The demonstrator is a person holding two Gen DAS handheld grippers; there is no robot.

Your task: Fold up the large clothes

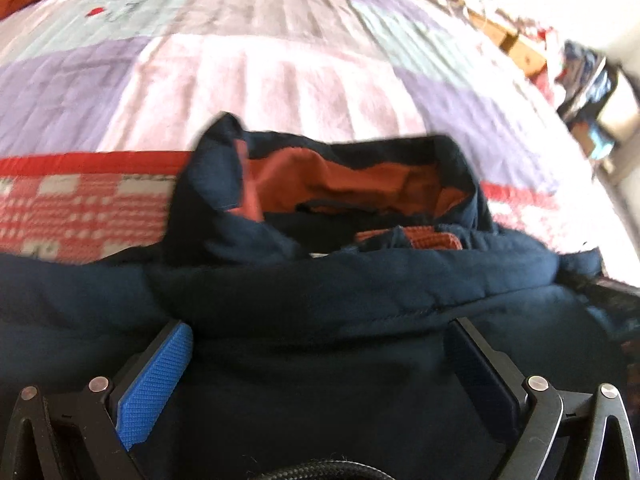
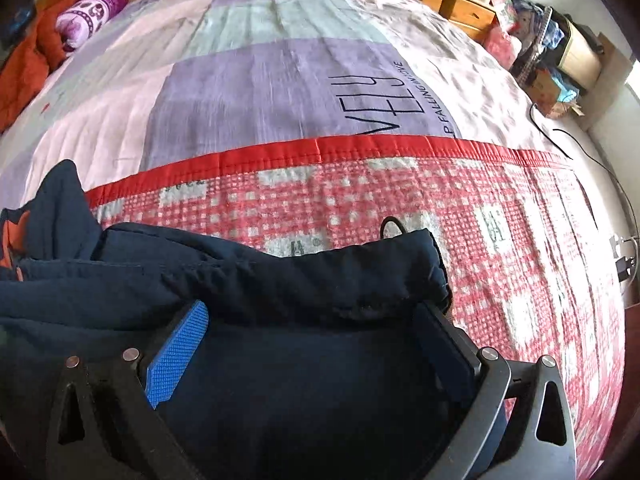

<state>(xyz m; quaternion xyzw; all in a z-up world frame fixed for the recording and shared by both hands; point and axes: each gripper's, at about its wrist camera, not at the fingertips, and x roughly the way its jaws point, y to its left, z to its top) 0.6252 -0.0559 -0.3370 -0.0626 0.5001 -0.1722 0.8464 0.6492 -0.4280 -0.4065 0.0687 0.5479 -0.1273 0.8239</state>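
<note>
Navy jacket [image 1: 320, 280] lying on the bed, both tools spread wide over it.

The padded jacket, with its rust-orange lining [image 1: 360, 184] showing at the collar, lies across the near edge of the bed's red-checked quilt [image 2: 440, 220], long axis running left to right; the collar opening faces the far end of the bed. The left tool [image 1: 320, 344] and right tool [image 2: 316, 320] each straddle a fold, blue pads [image 2: 178, 354] well apart, nothing pinched.

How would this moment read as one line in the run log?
left claw: open over navy jacket | right claw: open over it | jacket on bed quilt
</note>
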